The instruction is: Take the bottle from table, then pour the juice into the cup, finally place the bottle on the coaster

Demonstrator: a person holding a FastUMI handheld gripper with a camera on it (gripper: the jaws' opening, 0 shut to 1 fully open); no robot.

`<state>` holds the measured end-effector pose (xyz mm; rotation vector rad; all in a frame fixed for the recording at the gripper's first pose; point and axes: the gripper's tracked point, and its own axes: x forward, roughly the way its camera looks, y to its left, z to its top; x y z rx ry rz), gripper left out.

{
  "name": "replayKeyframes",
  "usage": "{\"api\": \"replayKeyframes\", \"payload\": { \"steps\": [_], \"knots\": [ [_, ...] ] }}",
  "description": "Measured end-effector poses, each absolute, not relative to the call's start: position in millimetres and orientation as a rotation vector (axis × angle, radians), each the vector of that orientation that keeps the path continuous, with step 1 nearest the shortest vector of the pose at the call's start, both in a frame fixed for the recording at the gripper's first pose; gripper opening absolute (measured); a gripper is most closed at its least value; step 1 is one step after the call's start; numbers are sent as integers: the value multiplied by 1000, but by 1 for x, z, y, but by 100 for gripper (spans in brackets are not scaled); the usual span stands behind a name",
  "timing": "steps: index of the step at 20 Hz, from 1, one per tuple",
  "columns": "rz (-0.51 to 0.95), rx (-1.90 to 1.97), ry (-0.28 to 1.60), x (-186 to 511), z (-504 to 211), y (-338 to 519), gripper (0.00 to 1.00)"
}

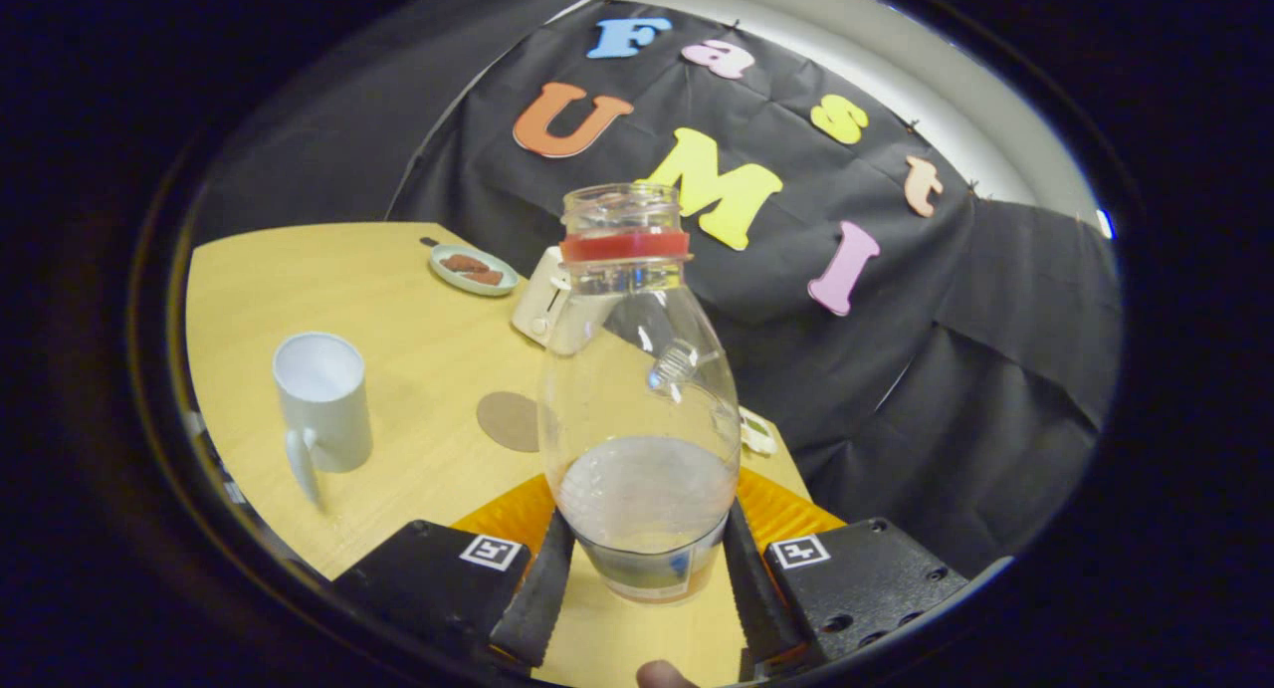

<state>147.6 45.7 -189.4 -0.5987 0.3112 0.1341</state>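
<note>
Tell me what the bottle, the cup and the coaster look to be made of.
Bottle, gripped low between the hand-held gripper fingers: clear glossy plastic or glass, see-through with highlights, red neck ring. Cup: white matte ceramic, probably; thick opaque wall. Coaster: flat dull brown disc, perhaps cork or leather.

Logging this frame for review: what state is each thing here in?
bottle: uncapped, upright, little liquid at the bottom, held between the fingers
gripper: shut on the bottle's base
cup: upright on the table
coaster: bare
plate: holds food
</note>
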Motion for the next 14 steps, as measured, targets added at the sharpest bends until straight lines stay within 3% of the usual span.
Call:
{"api": "replayKeyframes", "payload": {
  "steps": [14],
  "knots": [
    [143,-1093,282,163,-206,74,77]
  ]
}}
